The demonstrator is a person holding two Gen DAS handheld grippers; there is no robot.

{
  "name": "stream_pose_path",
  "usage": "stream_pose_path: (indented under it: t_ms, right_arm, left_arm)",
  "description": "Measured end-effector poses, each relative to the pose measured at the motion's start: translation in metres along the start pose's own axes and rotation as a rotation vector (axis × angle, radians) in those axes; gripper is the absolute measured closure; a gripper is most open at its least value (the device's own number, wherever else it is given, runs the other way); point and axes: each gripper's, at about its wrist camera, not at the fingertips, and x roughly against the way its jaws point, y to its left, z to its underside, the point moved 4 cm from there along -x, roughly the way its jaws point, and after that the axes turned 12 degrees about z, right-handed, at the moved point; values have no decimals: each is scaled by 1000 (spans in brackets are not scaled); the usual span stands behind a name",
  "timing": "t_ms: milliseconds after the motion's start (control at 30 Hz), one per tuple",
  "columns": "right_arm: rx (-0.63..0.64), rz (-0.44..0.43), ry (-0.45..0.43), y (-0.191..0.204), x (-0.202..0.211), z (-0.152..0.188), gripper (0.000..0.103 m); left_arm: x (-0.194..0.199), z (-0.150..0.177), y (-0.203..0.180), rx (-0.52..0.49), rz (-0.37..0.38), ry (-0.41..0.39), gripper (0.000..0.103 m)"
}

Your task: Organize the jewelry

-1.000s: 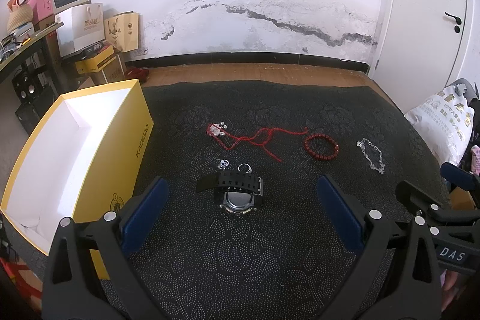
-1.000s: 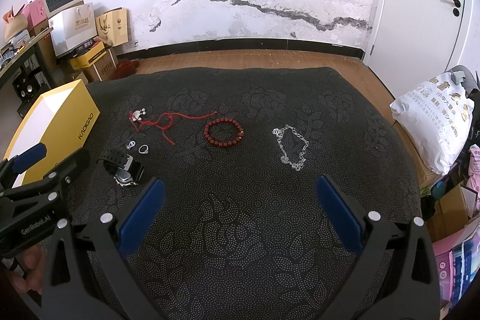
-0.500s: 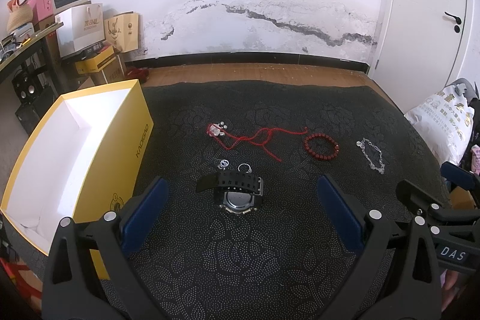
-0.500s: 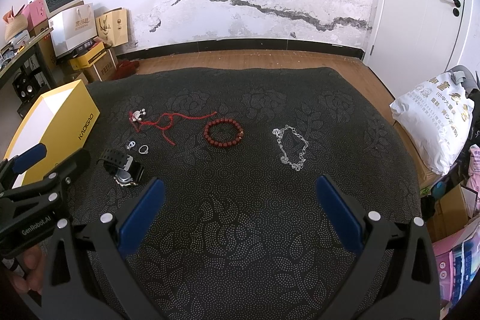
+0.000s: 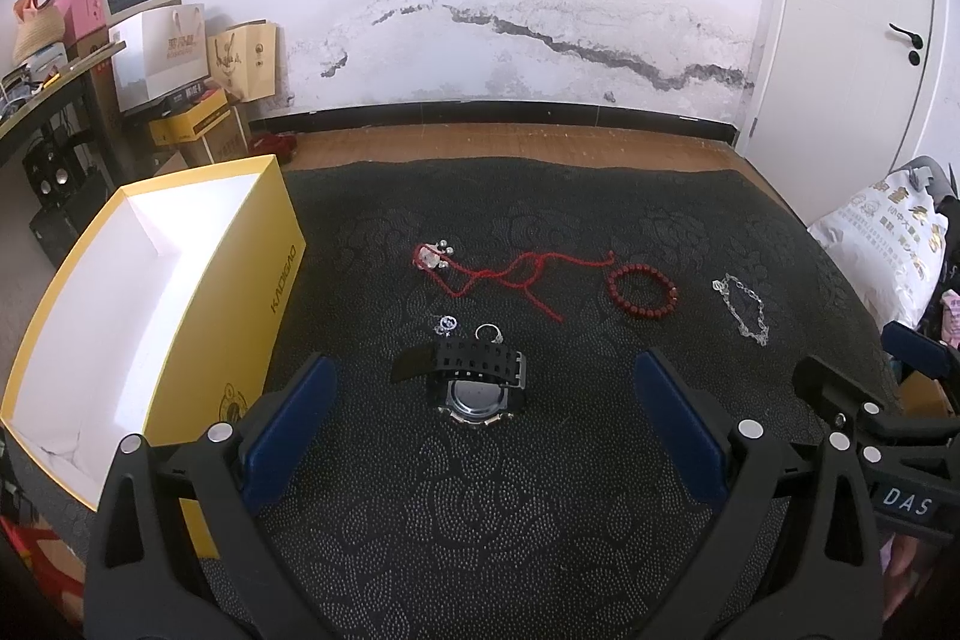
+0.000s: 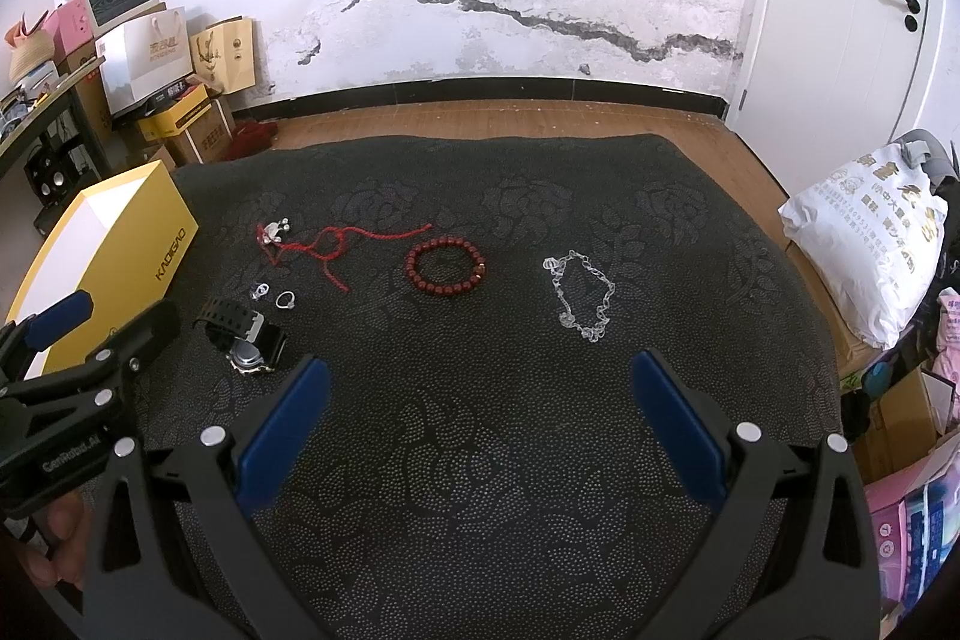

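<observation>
On the dark patterned cloth [image 5: 480,520] lie a black watch [image 5: 474,379], two small silver rings [image 5: 447,323] [image 5: 489,332], a red cord necklace [image 5: 510,274], a red bead bracelet [image 5: 641,284] and a silver chain [image 5: 744,307]. An open yellow box [image 5: 138,304] with a white inside stands at the left. My left gripper [image 5: 480,418] is open and empty, just short of the watch. My right gripper [image 6: 480,412] is open and empty, nearer than the bead bracelet [image 6: 445,265] and silver chain [image 6: 579,295]. The watch [image 6: 243,337] and box [image 6: 114,250] also show there.
A white sack [image 6: 870,244] lies right of the cloth. Boxes and paper bags [image 5: 180,58] stand by the far left wall, with a shelf [image 5: 36,100] beside them. A white door [image 6: 852,10] is at the far right. Wooden floor [image 6: 510,118] lies beyond the cloth.
</observation>
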Motion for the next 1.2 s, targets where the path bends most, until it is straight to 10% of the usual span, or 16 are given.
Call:
stream_pose_path:
  t_ms: [633,1200]
  right_arm:
    - [-15,-8,23,-10,-13,-4,5]
    - [17,-36,66,1,-34,-4,5]
  left_arm:
    - [-27,15,26,11,-1,138,6]
    - [-130,49,46,-11,-60,231,6]
